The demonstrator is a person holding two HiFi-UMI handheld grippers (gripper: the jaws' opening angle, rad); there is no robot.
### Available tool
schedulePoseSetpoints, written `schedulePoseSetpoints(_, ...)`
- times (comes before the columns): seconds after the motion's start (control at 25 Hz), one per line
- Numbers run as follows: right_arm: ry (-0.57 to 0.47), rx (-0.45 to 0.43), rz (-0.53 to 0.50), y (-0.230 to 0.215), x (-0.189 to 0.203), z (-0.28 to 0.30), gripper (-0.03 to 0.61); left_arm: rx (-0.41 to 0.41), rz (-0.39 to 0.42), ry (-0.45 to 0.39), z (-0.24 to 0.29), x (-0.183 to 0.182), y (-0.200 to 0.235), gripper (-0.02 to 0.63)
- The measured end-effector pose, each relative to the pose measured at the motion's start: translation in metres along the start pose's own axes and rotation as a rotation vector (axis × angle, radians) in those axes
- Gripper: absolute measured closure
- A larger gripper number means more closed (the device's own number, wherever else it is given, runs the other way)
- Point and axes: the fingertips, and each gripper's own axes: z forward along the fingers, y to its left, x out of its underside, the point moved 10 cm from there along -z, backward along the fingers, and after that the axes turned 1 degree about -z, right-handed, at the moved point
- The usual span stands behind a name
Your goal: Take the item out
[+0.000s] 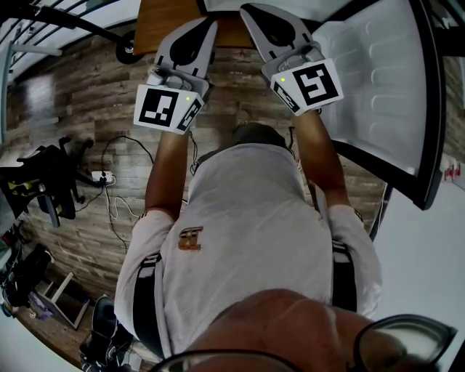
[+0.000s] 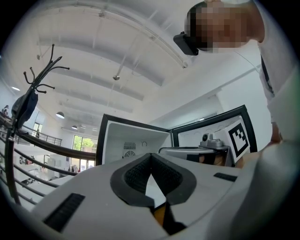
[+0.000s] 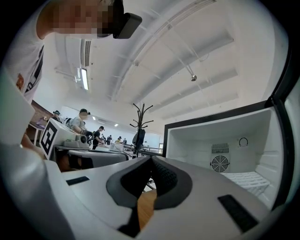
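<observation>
Wood-plank floor [image 1: 87, 94] underfoot, open white fridge [image 3: 201, 140] just ahead. Holds left gripper [image 2: 151, 157] and right gripper [image 3: 151, 159] up side by side toward it, both pairs of jaws pressed together on nothing. Shows only wire shelf [image 3: 243, 178] and fan [image 3: 219, 163] inside; cannot make out the item.

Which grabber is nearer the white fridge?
The right gripper: it sits right beside the fridge, while the left gripper is on its far side.

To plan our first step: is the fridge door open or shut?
Open. The right gripper view looks straight into the fridge, showing its back-wall fan and wire shelf.
</observation>
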Motion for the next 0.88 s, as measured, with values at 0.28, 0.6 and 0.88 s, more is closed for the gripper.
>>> schedulePoseSetpoints(0.28, 0.006, 0.023, -0.028, -0.008, 0.0, -0.013, 0.546, -0.013, 0.01, 0.006, 0.007, 0.003, -0.018, 0.595)
schedulePoseSetpoints(0.6, 0.014, 0.042, -0.005, -0.035, 0.002, -0.006, 0.546, -0.018, 0.012, 0.011, 0.032, 0.002, -0.013, 0.595)
schedulePoseSetpoints(0.88, 0.022, 0.065, 0.0, -0.042, -0.001, 0.0, 0.546, -0.013, 0.013, 0.018, 0.04, 0.001, -0.005, 0.595)
